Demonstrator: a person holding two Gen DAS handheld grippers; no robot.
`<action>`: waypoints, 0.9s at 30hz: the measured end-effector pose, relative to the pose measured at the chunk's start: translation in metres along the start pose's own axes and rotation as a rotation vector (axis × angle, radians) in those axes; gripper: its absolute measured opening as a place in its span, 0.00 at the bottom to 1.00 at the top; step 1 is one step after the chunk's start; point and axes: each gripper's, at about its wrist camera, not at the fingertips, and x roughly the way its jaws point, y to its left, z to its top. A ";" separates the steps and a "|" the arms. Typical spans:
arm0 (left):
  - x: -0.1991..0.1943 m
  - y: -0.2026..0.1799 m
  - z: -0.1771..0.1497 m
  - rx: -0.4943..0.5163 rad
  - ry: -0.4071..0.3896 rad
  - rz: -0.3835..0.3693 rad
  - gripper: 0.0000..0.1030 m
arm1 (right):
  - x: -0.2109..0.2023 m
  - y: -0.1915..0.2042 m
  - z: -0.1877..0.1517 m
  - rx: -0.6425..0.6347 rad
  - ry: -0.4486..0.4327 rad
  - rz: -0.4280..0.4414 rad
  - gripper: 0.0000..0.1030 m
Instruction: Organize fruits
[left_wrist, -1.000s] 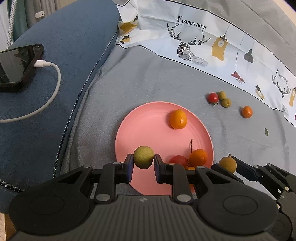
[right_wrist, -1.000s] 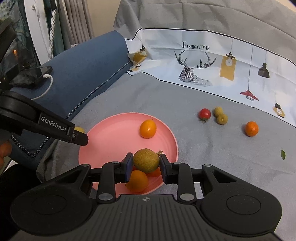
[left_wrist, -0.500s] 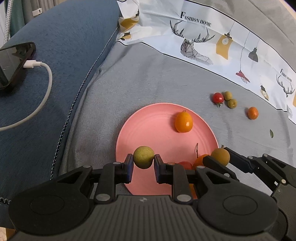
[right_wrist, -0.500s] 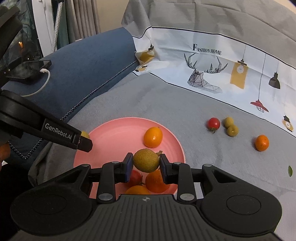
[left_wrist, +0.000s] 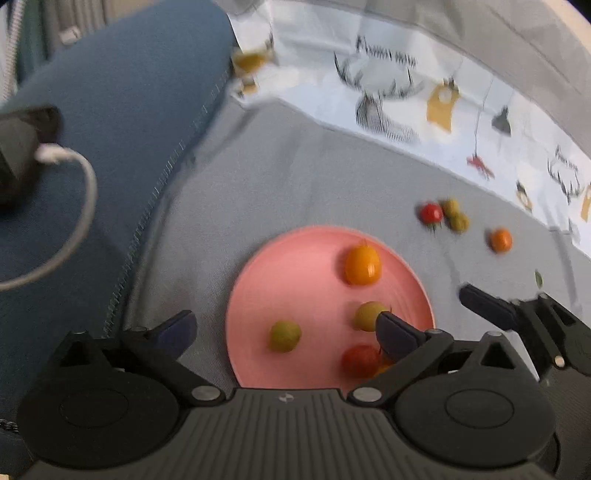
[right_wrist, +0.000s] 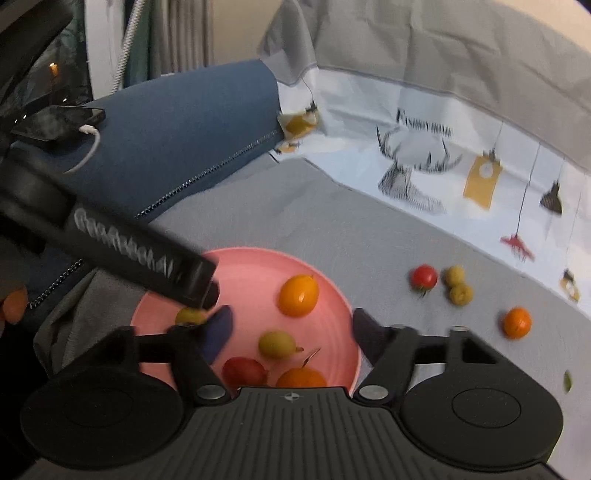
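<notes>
A pink plate (left_wrist: 295, 266) (right_wrist: 243, 266) lies on the grey cloth. On it are an orange kumquat (left_wrist: 362, 265) (right_wrist: 298, 295), two green fruits (left_wrist: 284, 335) (left_wrist: 367, 315), a red tomato (left_wrist: 359, 360) (right_wrist: 243, 371) and an orange fruit (right_wrist: 301, 378). My left gripper (left_wrist: 284, 330) is open above the plate, one green fruit lying between its fingers. My right gripper (right_wrist: 291, 328) is open above the other green fruit (right_wrist: 276, 343). On the cloth to the right lie a red tomato (left_wrist: 430, 213) (right_wrist: 424, 277), two green fruits (left_wrist: 455, 216) (right_wrist: 458, 286) and a small orange (left_wrist: 500, 240) (right_wrist: 517, 322).
A blue cushion (left_wrist: 110, 129) (right_wrist: 184, 122) on the left carries a phone (left_wrist: 22, 155) (right_wrist: 59, 122) on a white cable. A printed white cloth (left_wrist: 406, 92) rises behind. A small green leaf (right_wrist: 567, 380) lies at the right.
Both grippers have opened and let go of their green fruits, which now lie on the pink plate. Both views are blurred by motion.
</notes>
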 end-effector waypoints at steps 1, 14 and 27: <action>-0.002 -0.001 0.000 0.010 -0.002 -0.003 1.00 | -0.002 0.000 0.000 -0.014 -0.004 -0.004 0.79; -0.046 0.001 -0.037 0.020 0.005 0.019 1.00 | -0.053 0.003 -0.017 0.106 0.083 -0.004 0.94; -0.123 -0.003 -0.062 0.042 -0.103 0.042 1.00 | -0.135 0.022 -0.013 0.155 -0.036 -0.115 0.98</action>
